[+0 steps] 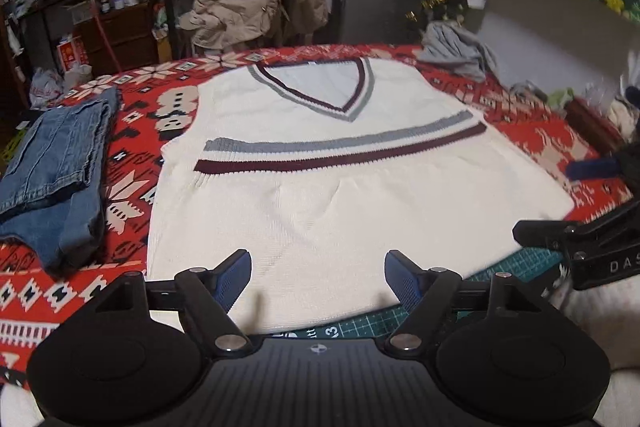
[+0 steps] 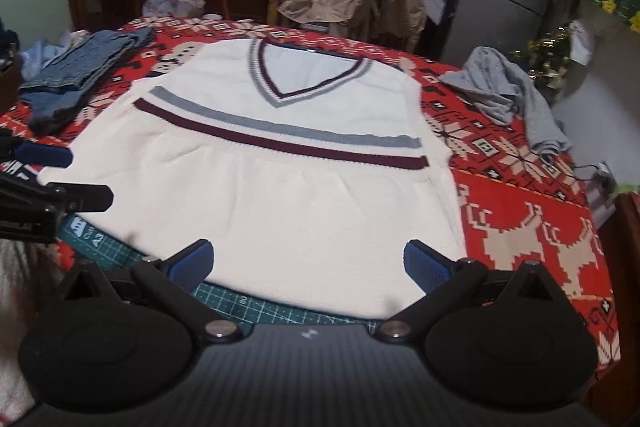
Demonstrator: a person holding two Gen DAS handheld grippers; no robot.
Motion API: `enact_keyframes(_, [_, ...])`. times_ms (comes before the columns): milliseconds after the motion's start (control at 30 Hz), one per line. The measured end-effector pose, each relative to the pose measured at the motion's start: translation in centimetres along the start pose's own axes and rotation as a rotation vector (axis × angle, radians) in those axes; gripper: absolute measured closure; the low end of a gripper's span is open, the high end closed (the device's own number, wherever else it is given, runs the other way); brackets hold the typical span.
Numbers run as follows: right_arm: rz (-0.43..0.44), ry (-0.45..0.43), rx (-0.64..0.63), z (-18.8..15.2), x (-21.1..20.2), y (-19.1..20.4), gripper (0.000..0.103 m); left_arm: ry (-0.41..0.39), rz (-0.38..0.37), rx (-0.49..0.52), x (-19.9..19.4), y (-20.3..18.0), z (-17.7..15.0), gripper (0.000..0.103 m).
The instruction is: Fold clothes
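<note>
Vest [image 1: 320, 187] flat, neckline far end

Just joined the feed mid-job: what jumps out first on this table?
A white knit vest with grey and maroon stripes lies spread flat in the middle of the red patterned tablecloth, its V-neck at the far end. Folded jeans lie to its left and a crumpled grey garment to its right.
</note>
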State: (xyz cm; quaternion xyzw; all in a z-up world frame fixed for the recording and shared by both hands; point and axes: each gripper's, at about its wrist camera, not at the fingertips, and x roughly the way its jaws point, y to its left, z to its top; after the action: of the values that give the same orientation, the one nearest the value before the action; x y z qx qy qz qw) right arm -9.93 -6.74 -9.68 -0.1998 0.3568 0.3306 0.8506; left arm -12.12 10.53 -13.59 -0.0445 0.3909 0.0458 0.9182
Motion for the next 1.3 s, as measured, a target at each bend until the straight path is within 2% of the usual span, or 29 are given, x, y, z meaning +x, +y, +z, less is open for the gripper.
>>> enact_keyframes(100, [-0.010, 0.011, -0.021, 0.1, 0.2, -0.2, 0.001, -0.009, -0.002, -0.036, 0.2, 0.7, 0.1, 0.026])
enact_keyframes(200, [-0.003, 0.023, 0.024, 0.0, 0.5, -0.9, 0.001, -0.028, -0.004, -0.054, 0.3, 1.0, 0.5, 0.025])
enact_keyframes(300, [0.006, 0.037, 0.063, -0.2, 0.9, -1.6, 0.001, -0.016, 0.005, -0.136, 1.0, 1.8, 0.8, 0.026])
enact_keyframes(333, [0.008, 0.042, 0.067, -0.3, 1.1, -1.7, 0.001, -0.005, 0.013, -0.163, 1.3, 2.1, 0.8, 0.031])
enact_keyframes(367, [0.009, 0.048, 0.071, -0.4, 1.3, -1.9, 0.001, 0.010, 0.018, -0.178, 1.8, 2.4, 0.9, 0.047])
enact_keyframes(400, [0.008, 0.053, 0.074, -0.5, 1.5, -2.0, 0.001, 0.026, 0.021, -0.193, 2.2, 2.8, 1.0, 0.056])
enact_keyframes(467, [-0.009, 0.056, 0.087, -0.6, 1.8, -2.3, 0.001, 0.052, 0.010, -0.222, 3.2, 3.5, 1.0, 0.085])
enact_keyframes(533, [-0.020, 0.044, 0.113, -0.7, 1.8, -2.7, 0.001, 0.056, -0.007, -0.252, 3.9, 4.4, 1.1, 0.097])
enact_keyframes(633, [-0.020, 0.015, 0.143, -0.6, 1.5, -3.2, 0.003, 0.039, -0.037, -0.270, 4.3, 5.5, 1.6, 0.098])
enact_keyframes(700, [-0.025, 0.004, 0.140, -0.4, 1.4, -3.3, 0.013, 0.047, -0.051, -0.266, 4.8, 6.0, 2.1, 0.098])
enact_keyframes(800, [-0.023, 0.015, 0.133, -0.2, 1.7, -3.3, 0.019, 0.070, -0.065, -0.259, 6.1, 6.4, 2.8, 0.100])
enact_keyframes(1067, [-0.007, 0.022, 0.139, 0.4, 2.6, -3.2, 0.019, 0.076, -0.062, -0.254, 8.4, 7.7, 5.2, 0.102])
enact_keyframes(1200, [0.004, 0.033, 0.158, 1.1, 3.7, -3.4, 0.019, 0.080, -0.078, -0.260, 8.2, 8.2, 5.6, 0.101])
enact_keyframes(1233, [0.019, 0.031, 0.165, 1.3, 4.0, -3.4, 0.021, 0.078, -0.098, -0.269, 7.7, 8.4, 5.5, 0.101])
enact_keyframes(1300, [0.057, 0.033, 0.169, 1.8, 4.4, -2.9, 0.042, 0.078, -0.153, -0.297, 6.5, 8.9, 5.0, 0.101])
